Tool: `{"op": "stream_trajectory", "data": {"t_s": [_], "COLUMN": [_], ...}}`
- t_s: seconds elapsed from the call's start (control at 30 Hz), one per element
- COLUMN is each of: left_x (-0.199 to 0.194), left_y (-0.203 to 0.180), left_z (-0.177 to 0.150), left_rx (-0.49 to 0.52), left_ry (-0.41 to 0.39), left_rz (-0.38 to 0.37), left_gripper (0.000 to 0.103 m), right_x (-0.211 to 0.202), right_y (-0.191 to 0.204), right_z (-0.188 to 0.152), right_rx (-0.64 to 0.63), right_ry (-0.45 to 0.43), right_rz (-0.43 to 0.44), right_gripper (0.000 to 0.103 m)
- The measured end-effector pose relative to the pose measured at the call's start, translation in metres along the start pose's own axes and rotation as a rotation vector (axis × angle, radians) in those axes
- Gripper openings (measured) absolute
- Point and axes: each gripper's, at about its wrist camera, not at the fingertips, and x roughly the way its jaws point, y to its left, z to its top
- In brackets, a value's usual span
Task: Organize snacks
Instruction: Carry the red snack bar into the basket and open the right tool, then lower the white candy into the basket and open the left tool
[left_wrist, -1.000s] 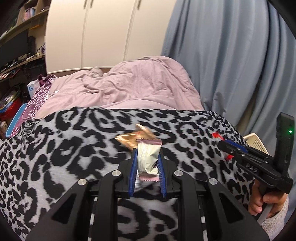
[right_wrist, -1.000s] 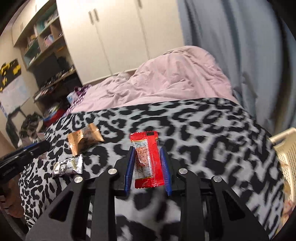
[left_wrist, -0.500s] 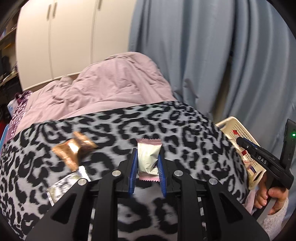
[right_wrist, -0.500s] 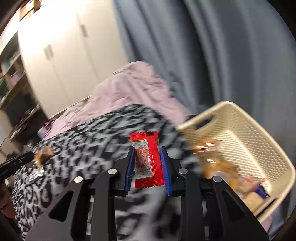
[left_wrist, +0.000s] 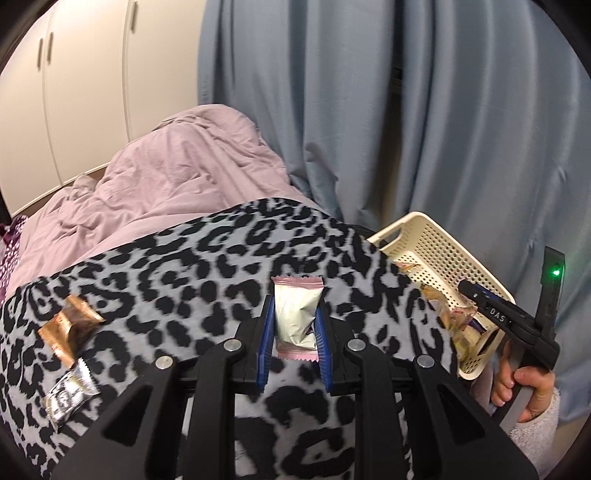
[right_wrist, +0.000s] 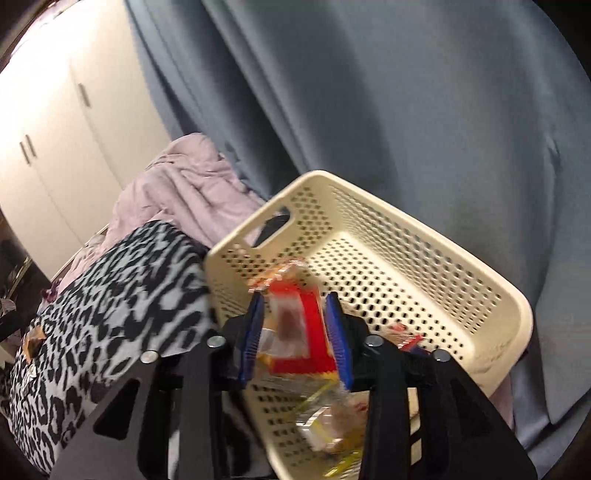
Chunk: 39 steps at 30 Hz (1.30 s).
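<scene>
My left gripper (left_wrist: 293, 301) is shut on a white snack packet with pink crimped ends (left_wrist: 297, 317), held above the leopard-print blanket (left_wrist: 184, 266). My right gripper (right_wrist: 294, 297) hangs over the cream perforated basket (right_wrist: 406, 218), its jaws opening. A red snack packet (right_wrist: 295, 332) sits tilted and blurred between them, loose from the pads. Several packets lie in the basket below. In the left wrist view the right gripper (left_wrist: 471, 290) points into the basket (left_wrist: 436, 243), with a hand (left_wrist: 524, 384) on its grip. A brown packet (left_wrist: 70, 325) and a silver packet (left_wrist: 70, 391) lie on the blanket at the left.
A crumpled pink duvet (left_wrist: 177, 166) lies beyond the blanket. Blue curtains (left_wrist: 424, 110) hang behind the basket. White wardrobe doors (left_wrist: 74, 74) stand at the back left. The basket rests at the blanket's right edge.
Both grippers swung right, from the blanket toward the basket. The right gripper now sits over the basket with its jaws parted, and the red packet has tilted loose. The left keeps its packet.
</scene>
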Motion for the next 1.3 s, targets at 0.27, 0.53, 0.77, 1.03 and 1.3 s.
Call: {"op": "stream_trajectory", "data": {"t_s": [0.27, 0.53, 0.77, 1.03, 1.3], "left_x": [0.022, 0.057, 0.092, 0.126, 0.145], "left_y": [-0.047, -0.105, -0.148, -0.191, -0.193], "left_z": [0.010, 0.021, 0.025, 0.031, 0.032], "left_rx": [0.070, 0.145, 0.196, 0.240, 0.205], "left_ry": [0.019, 0.064, 0.117, 0.164, 0.150], "left_rz": [-0.063, -0.174, -0.239, -0.300, -0.258], "left_gripper": [0.020, 0.020, 0.021, 0.021, 0.091], "right_x": [-0.005, -0.017, -0.022, -0.020, -0.021], "right_y": [-0.028, -0.036, -0.041, -0.048, -0.044], "right_z": [-0.011, -0.028, -0.036, -0.040, -0.040], "right_rx": [0.038, -0.001, -0.003, 0.014, 0.011], "right_ry": [-0.007, -0.042, -0.051, -0.041, -0.058], "right_rz": [-0.027, -0.086, -0.092, -0.081, -0.051], "right_gripper": [0.046, 0.046, 0.047, 0.050, 0.067]}}
